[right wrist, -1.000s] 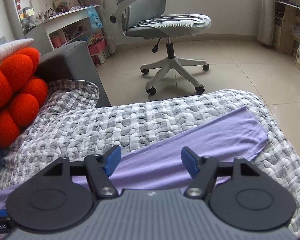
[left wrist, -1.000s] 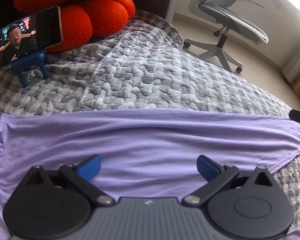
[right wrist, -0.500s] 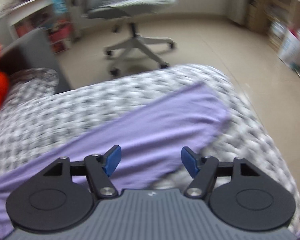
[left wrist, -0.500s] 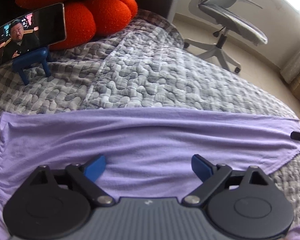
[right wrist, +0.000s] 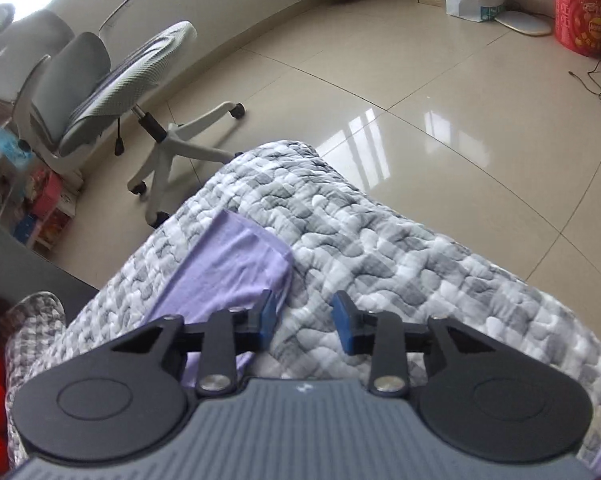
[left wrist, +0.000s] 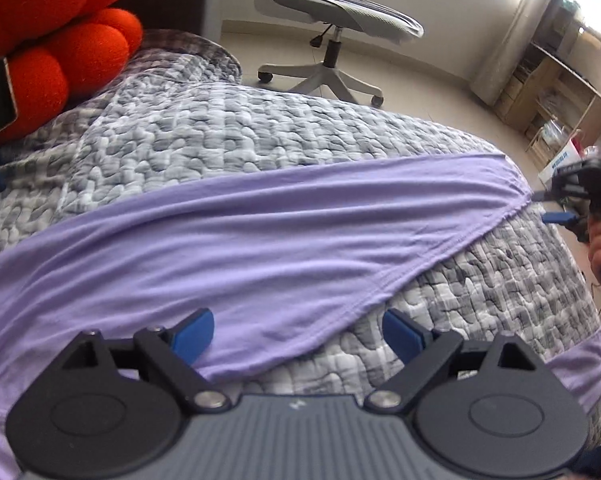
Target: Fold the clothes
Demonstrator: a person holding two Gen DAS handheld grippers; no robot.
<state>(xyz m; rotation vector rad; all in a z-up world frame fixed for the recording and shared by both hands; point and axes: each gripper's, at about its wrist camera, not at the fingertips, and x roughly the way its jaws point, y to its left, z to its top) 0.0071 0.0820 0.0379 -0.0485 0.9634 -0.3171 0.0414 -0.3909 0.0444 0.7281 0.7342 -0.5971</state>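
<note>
Right wrist view, right tongs (right wrist: 303, 318) narrowing, reaching garment (right wrist: 236, 264) corner

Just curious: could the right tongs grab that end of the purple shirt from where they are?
Probably yes: the right tongs are open beside the shirt end; nothing lies between.

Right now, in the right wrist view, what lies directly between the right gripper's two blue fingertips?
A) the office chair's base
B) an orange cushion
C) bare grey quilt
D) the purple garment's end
C: the right gripper has only the grey quilt in the gap between its tips; the purple garment ends just beside its left fingertip.
</note>
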